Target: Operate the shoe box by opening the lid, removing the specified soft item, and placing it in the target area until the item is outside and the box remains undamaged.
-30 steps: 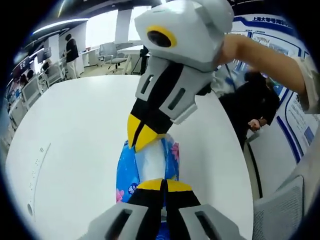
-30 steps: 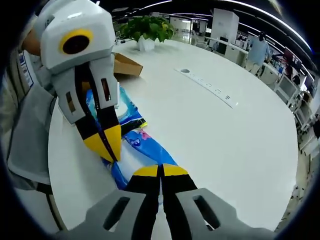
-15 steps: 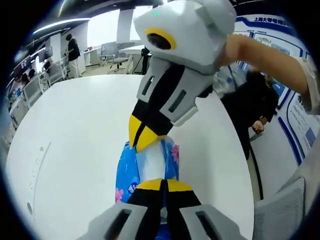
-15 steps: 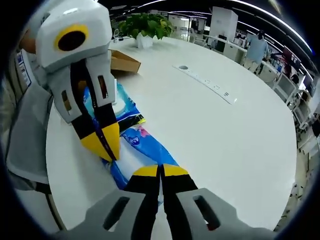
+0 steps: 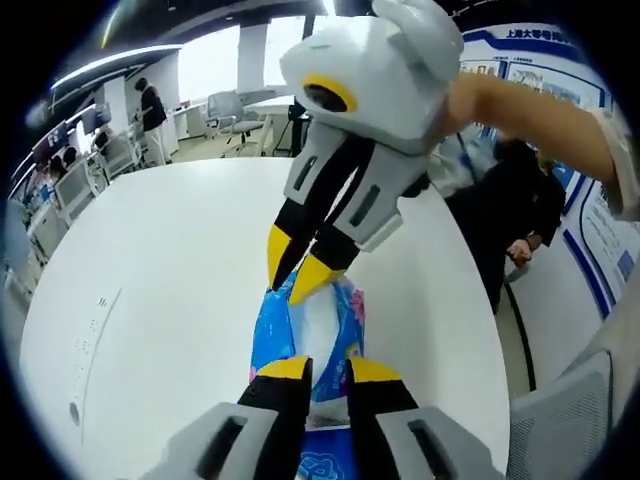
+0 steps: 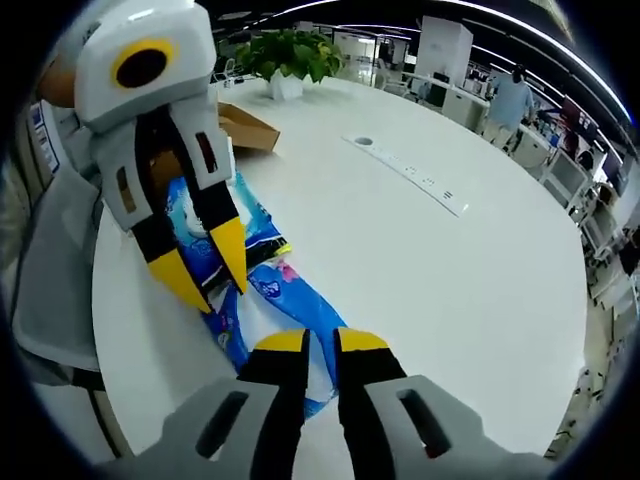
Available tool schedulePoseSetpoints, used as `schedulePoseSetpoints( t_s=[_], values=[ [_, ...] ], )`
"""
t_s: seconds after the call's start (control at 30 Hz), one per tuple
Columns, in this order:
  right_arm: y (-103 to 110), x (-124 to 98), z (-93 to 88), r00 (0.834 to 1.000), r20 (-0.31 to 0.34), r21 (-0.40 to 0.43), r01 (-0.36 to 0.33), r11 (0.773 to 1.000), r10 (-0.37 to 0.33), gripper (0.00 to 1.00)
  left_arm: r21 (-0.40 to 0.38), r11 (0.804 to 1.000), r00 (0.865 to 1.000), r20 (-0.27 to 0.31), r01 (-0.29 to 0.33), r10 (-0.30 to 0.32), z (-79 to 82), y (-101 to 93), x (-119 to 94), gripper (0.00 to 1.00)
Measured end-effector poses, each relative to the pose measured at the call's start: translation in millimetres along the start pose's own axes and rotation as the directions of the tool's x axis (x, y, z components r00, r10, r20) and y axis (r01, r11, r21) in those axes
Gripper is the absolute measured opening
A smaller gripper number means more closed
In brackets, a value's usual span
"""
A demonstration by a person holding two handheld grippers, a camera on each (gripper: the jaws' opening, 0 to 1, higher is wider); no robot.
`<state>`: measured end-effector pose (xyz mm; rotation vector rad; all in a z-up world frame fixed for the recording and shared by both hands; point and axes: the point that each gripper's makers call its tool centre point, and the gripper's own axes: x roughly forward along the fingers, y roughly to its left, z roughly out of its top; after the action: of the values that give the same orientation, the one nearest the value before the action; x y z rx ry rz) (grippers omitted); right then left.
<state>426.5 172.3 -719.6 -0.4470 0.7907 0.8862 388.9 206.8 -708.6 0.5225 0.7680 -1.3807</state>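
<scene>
The soft item is a blue printed pack with a white middle (image 5: 312,325), lying flat on the white round table (image 5: 170,260). My left gripper (image 5: 329,369) stands open at the pack's near end, one jaw on either side of it. My right gripper (image 5: 298,270) reaches in from above, open, with its yellow tips just over the pack's far end. In the right gripper view the pack (image 6: 285,290) stretches away from my open right gripper (image 6: 320,342). The left gripper (image 6: 207,268) is spread open over the pack. The brown cardboard shoe box (image 6: 245,125) sits behind it.
A potted plant (image 6: 290,55) stands at the far end of the table. A grey socket strip (image 6: 410,175) is set into the tabletop (image 6: 450,290). A person in dark clothes (image 5: 510,210) stands off the table's right edge. Office chairs (image 5: 225,105) and another person (image 5: 150,100) are in the background.
Both grippers were shut on the pack and have opened, letting it go. The right gripper's tips have lifted slightly off the pack.
</scene>
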Motion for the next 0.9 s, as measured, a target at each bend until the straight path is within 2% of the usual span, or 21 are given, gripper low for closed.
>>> schedulePoseSetpoints(
  t_s=[0.17,0.33,0.53,0.9],
  values=[
    [5.5,-9.3,3.4,1.000,-0.010,-0.004,-0.002,1.000,0.002,0.17,-0.019,1.000,1.000,0.003,-0.021,0.021,-10.5,1.2,-19.9,0.22],
    [9.0,-17.7,8.1,1.000,-0.010,0.003,0.002,1.000,-0.002,0.20,-0.070,0.997,0.999,-0.002,-0.044,0.044,-22.1,2.8,-39.2,0.32],
    [20.1,-31.4,15.4,1.000,-0.020,0.018,0.003,1.000,-0.002,0.27,-0.126,0.988,0.995,0.034,-0.090,0.095,-32.4,5.8,-69.6,0.39],
    [45.7,-55.9,32.8,1.000,-0.017,-0.006,0.017,1.000,-0.017,0.37,-0.155,0.975,0.982,0.079,-0.161,0.175,-52.8,6.6,-126.9,0.50]
  ],
)
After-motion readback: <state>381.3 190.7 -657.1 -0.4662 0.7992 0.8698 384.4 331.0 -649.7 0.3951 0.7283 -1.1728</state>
